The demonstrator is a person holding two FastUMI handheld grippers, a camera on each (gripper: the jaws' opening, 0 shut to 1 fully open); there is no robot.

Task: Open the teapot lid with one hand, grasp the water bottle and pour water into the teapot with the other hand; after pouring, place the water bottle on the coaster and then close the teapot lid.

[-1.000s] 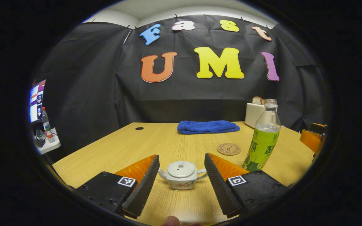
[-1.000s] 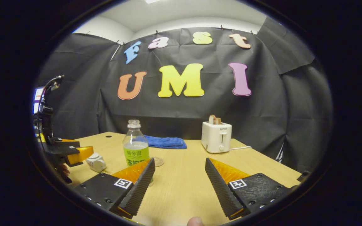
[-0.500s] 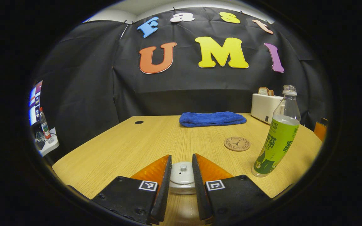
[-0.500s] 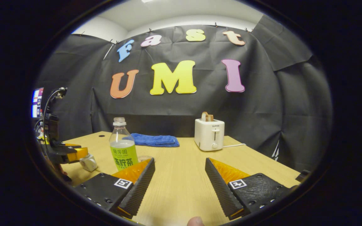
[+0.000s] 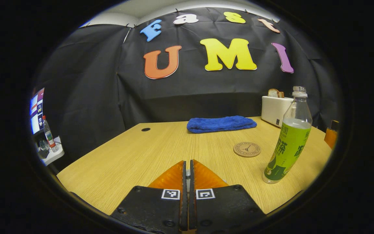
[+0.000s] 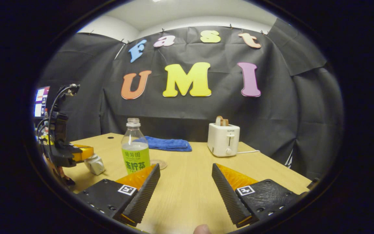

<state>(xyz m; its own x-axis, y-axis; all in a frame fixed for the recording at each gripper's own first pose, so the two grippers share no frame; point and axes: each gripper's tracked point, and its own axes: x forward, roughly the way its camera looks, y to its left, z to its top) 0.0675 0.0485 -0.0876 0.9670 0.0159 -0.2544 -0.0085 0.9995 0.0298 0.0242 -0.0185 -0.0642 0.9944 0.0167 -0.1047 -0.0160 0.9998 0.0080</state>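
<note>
My left gripper (image 5: 187, 169) has its fingers drawn almost together, with a thin grey sliver of the teapot lid's knob pinched between them. In the right gripper view that same gripper (image 6: 82, 152) sits on top of the small white teapot (image 6: 94, 164) at the table's left. The uncapped water bottle with a green label (image 5: 287, 139) (image 6: 135, 152) stands upright to the right of the teapot. A round cork coaster (image 5: 247, 149) (image 6: 159, 163) lies just behind the bottle. My right gripper (image 6: 185, 177) is open over bare table, to the right of the bottle.
A folded blue towel (image 5: 221, 123) (image 6: 167, 144) lies at the back of the wooden table (image 5: 141, 152). A white toaster with toast (image 5: 276, 109) (image 6: 223, 139) stands at the back right. A side shelf with a small bottle (image 5: 48, 135) is at far left.
My left gripper came down over the teapot and its fingers went from wide open to shut on the lid's knob. The right gripper stayed open and shifted only slightly.
</note>
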